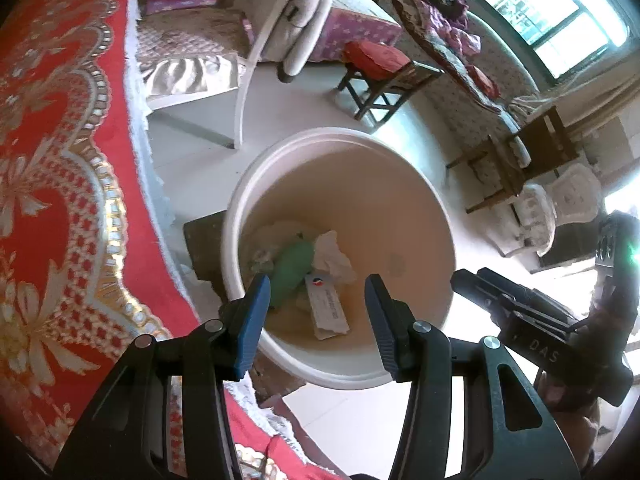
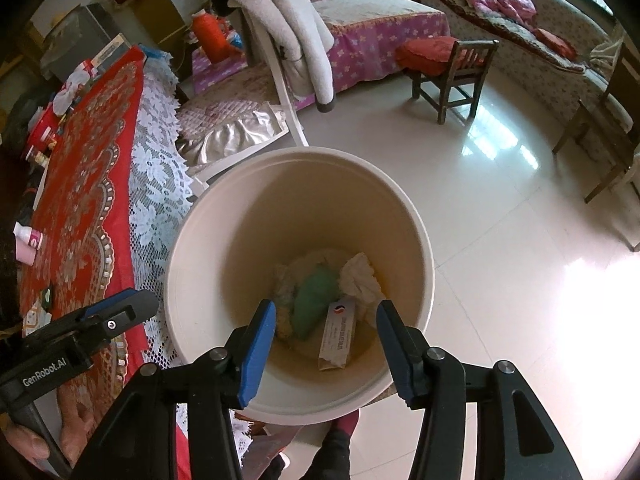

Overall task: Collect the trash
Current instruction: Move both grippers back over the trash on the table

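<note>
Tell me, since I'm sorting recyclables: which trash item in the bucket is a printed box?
The flat white carton with a red-and-blue logo, lying beside the green bag; the others are crumpled.

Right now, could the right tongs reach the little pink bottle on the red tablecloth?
Probably not straight away. The right tongs hang open over the cream plastic bucket, while the small pink bottle lies off to the side on the red patterned tablecloth, and the left tongs sit between them.
</note>
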Tool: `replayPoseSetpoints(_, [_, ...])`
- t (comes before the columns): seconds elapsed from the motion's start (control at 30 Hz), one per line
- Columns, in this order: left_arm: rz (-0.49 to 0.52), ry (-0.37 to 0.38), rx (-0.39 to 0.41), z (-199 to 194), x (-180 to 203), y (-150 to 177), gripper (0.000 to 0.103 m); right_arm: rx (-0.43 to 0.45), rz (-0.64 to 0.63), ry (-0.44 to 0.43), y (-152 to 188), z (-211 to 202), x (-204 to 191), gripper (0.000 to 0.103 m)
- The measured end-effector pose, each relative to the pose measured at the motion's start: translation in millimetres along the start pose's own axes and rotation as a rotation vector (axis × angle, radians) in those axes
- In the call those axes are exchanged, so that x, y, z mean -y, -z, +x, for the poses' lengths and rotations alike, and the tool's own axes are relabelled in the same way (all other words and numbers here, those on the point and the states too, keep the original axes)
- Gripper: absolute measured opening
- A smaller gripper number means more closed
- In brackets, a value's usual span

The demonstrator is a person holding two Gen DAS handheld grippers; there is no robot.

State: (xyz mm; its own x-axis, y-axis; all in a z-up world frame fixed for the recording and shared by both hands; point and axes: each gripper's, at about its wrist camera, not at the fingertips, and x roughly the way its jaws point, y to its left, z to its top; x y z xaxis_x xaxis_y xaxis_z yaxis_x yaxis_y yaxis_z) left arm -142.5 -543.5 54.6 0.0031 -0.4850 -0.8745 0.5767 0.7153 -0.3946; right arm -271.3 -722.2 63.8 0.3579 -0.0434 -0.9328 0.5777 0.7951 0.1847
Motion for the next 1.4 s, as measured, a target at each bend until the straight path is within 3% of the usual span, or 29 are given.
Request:
replayPoseSetpoints(0.2, [0.0,-0.065,0.044,-11,-5,3,0.047,-0.002,-0.034,-0.013,-5,5,-11,0.051])
replayPoseSetpoints(0.33, [-0.009,-0.098,0.068,-17,-8,4,0.047,0.005,-0.059,-0.013,-8,5,-19,0.067])
replayPoseSetpoints(0.77, [0.0,-0.222,0.17,-46,-27,13,0.047,0.069,-0.133,-0.007,-12,-2,-48,0.067])
replayPoseSetpoints(1.4, [-0.01,-0.301,0.286,-119,-76,29,0.047,0.187,-0.161,-0.016,8,-30,-123,0.07])
